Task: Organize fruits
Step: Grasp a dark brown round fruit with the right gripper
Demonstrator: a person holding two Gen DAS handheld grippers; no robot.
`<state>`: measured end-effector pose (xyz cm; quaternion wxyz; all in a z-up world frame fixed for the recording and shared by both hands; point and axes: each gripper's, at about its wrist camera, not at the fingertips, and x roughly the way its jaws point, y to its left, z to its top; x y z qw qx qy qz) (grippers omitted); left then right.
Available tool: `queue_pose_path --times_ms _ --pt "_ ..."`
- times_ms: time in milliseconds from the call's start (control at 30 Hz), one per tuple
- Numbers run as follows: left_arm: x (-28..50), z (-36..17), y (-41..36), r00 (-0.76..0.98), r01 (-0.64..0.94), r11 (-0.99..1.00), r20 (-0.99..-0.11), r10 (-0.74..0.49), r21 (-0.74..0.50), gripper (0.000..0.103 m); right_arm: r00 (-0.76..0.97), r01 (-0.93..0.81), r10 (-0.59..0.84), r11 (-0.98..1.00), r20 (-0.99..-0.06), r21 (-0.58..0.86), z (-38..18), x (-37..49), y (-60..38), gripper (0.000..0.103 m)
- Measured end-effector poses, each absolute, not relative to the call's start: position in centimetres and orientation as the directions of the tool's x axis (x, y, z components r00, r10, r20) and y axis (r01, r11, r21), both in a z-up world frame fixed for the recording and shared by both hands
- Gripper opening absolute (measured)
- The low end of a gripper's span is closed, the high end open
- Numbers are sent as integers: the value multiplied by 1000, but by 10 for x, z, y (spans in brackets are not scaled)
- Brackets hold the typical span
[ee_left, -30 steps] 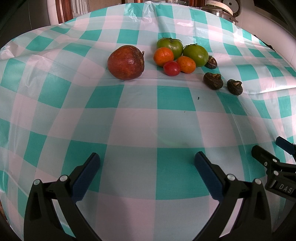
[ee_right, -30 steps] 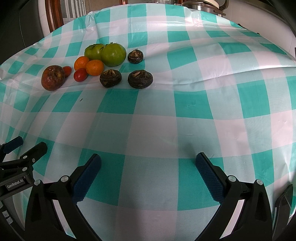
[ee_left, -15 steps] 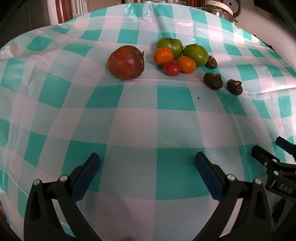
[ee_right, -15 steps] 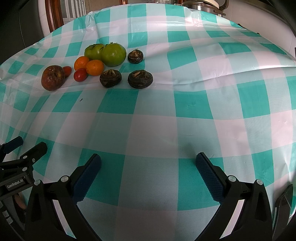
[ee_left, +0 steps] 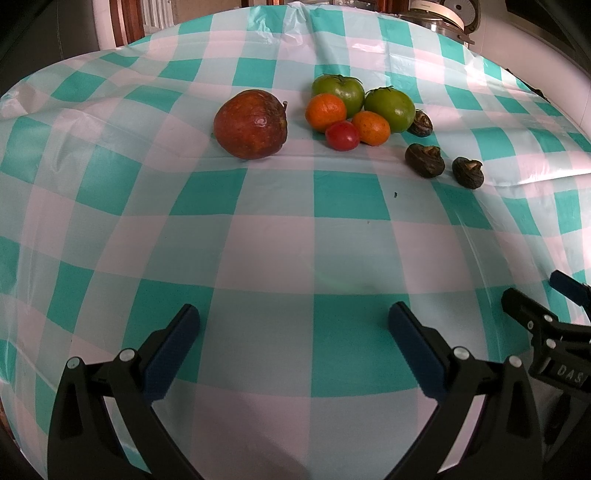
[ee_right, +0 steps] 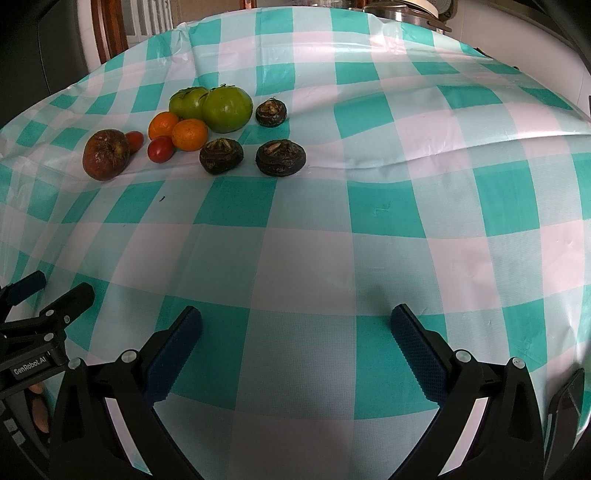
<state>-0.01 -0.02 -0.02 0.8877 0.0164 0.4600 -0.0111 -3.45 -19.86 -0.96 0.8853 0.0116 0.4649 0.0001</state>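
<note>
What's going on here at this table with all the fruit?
A person holds a claw in each hand over a checked tablecloth. The left claw and right claw are both open and empty, well short of the fruit. A brownish red apple, green tomatoes, oranges, small red tomatoes and dark water chestnuts sit untouched.

Soft daylight glares off the far tablecloth; fisheye edges curve, darken.

A table is covered by a glossy teal-and-white checked plastic tablecloth, creased far ahead of the tongs. Beyond its far edge, brown wooden framing with daylight is seen leftward, and a metal-rimmed appliance rightward.
</note>
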Motion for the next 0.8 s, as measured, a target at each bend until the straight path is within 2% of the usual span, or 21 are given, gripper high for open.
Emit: queue_pose_path --times_ms 267,333,433,600,700,767,800 --pt "5 -3 -1 573 51 999 -820 -15 17 102 604 -117 86 993 -793 18 -3 23 -205 95" --pt "3 -2 -1 573 53 998 -820 -16 17 102 594 -158 98 987 -798 4 -5 44 -203 83" --pt "-4 0 -1 574 48 999 -819 -11 20 102 570 -216 151 976 -807 30 -6 67 -206 75" --pt "-5 0 -3 572 65 998 -820 -21 19 102 556 -301 198 953 -807 27 -9 90 -202 74" --pt "-1 0 -11 566 112 994 -823 -53 13 102 562 -335 222 942 -797 27 -9 93 -198 61" --pt "3 1 -17 562 137 991 -823 -77 0 102 571 -340 230 940 -788 28 -7 89 -196 43" --pt "7 1 -21 560 147 989 -824 -87 -5 102 570 -338 236 940 -787 37 -7 87 -197 43"
